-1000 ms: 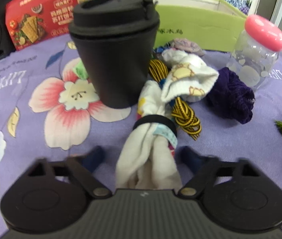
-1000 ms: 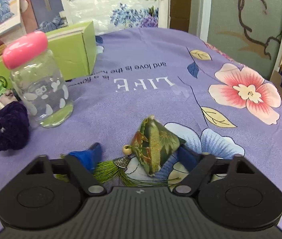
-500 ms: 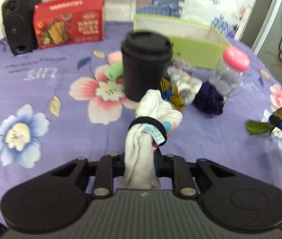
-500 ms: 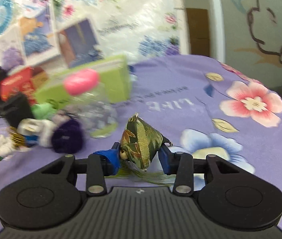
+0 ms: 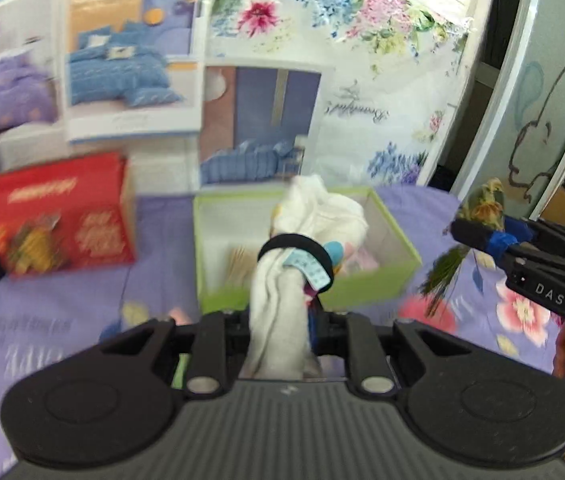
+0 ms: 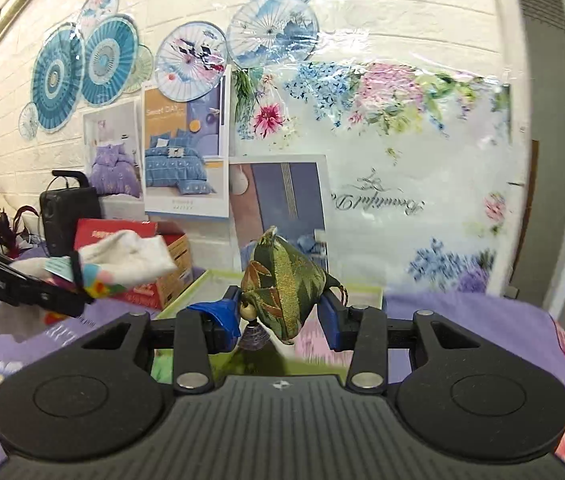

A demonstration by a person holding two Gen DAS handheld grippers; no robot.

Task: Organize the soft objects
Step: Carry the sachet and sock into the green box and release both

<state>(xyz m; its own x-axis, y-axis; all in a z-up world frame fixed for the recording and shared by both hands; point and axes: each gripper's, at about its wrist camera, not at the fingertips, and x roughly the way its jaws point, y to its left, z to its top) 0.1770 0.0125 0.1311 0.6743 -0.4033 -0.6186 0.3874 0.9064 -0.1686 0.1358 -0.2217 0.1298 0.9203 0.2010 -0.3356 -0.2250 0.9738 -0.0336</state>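
Item: left gripper point(image 5: 278, 320), jaws clamped on the banded white sock bundle point(image 5: 302, 248) standing lengthwise ahead of them, green box point(image 5: 362, 292) directly beyond and below; right gripper point(image 6: 278, 320), jaws pinching the brocade sachet point(image 6: 282, 280), same box just ahead.

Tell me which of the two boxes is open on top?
The green box is open: you can see inside its white walls, right behind the white sock bundle. The red box to its left is closed.
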